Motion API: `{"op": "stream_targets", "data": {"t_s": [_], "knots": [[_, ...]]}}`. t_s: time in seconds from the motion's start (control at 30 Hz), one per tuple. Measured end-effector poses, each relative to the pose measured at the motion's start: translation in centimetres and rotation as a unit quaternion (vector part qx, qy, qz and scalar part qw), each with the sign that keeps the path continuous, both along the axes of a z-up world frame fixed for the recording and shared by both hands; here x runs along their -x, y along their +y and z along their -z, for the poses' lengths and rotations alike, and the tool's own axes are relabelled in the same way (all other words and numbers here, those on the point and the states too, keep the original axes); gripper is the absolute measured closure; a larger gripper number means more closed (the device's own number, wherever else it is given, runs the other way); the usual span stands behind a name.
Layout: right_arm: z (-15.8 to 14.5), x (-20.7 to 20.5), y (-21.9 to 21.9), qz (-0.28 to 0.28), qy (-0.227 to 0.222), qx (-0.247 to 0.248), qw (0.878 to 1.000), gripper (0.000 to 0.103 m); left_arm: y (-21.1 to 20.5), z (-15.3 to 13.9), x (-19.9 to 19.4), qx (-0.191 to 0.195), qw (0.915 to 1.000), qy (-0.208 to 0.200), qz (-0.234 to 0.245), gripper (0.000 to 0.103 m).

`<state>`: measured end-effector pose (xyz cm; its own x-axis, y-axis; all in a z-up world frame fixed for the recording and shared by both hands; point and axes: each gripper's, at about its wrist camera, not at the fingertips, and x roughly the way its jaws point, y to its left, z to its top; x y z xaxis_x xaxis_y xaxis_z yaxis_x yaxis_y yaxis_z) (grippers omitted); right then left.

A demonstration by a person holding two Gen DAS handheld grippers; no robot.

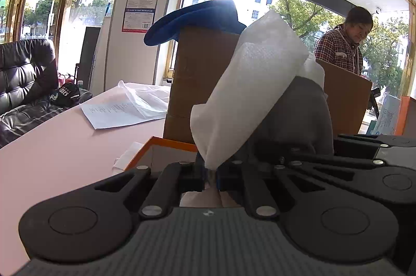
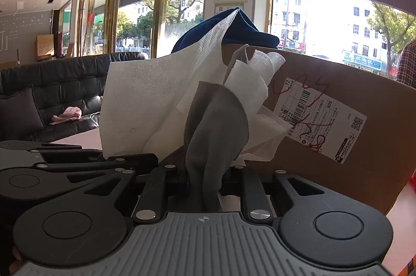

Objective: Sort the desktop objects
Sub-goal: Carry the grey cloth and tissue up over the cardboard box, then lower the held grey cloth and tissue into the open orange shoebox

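Observation:
My left gripper [image 1: 211, 176] is shut on the lower corner of a white foam sheet [image 1: 254, 83], which stands up in front of the camera. Right behind it hangs a grey cloth [image 1: 301, 115]. In the right wrist view my right gripper [image 2: 205, 185] is shut on that grey cloth [image 2: 215, 120], which rises bunched between the fingers. The white foam sheet [image 2: 145, 99] spreads to its left, with smaller white folds [image 2: 260, 78] behind it. The two grippers are held close, side by side, above the pink table [image 1: 52, 161].
A tall cardboard box [image 1: 200, 78] with a shipping label [image 2: 322, 120] stands just ahead, with a blue hat [image 1: 192, 18] on top. An orange-rimmed box [image 1: 156, 146] lies below. Paper [image 1: 114, 112] and a plastic bag [image 1: 148, 96] lie far left. A black sofa [image 2: 57, 94] and a person in plaid [image 1: 338, 50] are beyond.

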<state>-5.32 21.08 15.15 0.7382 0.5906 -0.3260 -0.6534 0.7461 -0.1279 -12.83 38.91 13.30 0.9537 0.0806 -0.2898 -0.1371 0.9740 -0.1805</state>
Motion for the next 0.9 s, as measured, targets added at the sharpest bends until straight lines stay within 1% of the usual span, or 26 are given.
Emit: {"op": "stream_targets", "data": {"t_s": [0.07,0.13,0.2,0.27,0.37,0.43,0.53,0.6,0.63,0.67,0.77,0.9], "knots": [[-0.1,-0.2,0.3,-0.003,-0.029,0.003,1.000,0.087,-0.1,0.0,-0.3,-0.009,0.9998,-0.017,-0.011,0.097],[0.1,-1.0,0.4,-0.005,-0.040,0.002,0.999,0.087,0.0,0.0,-0.8,-0.011,0.9995,-0.025,-0.015,0.097],[0.7,-1.9,0.6,-0.004,-0.043,0.009,0.999,0.086,0.1,0.6,-1.6,-0.014,0.9996,-0.020,-0.014,0.096],[1.9,-2.9,1.0,-0.005,-0.049,0.029,0.998,0.086,0.0,1.5,-2.2,-0.027,0.9995,-0.015,-0.011,0.096],[3.7,-4.2,1.7,-0.005,-0.047,0.075,0.996,0.086,-0.2,2.9,-3.0,-0.050,0.9987,0.001,0.004,0.096],[4.5,-4.6,2.0,-0.011,-0.041,0.100,0.994,0.086,-0.2,3.5,-3.6,-0.061,0.9978,0.022,0.009,0.096],[5.3,-5.2,2.4,-0.022,-0.006,0.137,0.990,0.086,-0.2,4.1,-4.3,-0.066,0.9956,0.062,0.023,0.096],[5.3,-5.7,2.5,-0.026,0.047,0.146,0.988,0.086,0.0,4.4,-4.5,-0.056,0.9937,0.090,0.036,0.096],[5.2,-6.0,2.5,-0.023,0.086,0.146,0.985,0.086,0.1,4.5,-4.7,-0.052,0.9926,0.102,0.041,0.096],[5.3,-6.2,2.5,-0.019,0.117,0.149,0.982,0.086,0.1,4.5,-4.7,-0.049,0.9912,0.114,0.046,0.096],[5.5,-6.4,2.6,-0.007,0.174,0.169,0.970,0.086,-0.4,4.8,-4.8,-0.063,0.9867,0.137,0.060,0.095],[6.0,-6.2,3.1,0.007,0.226,0.196,0.954,0.085,-0.2,5.5,-5.4,-0.046,0.9821,0.171,0.062,0.090]]}}
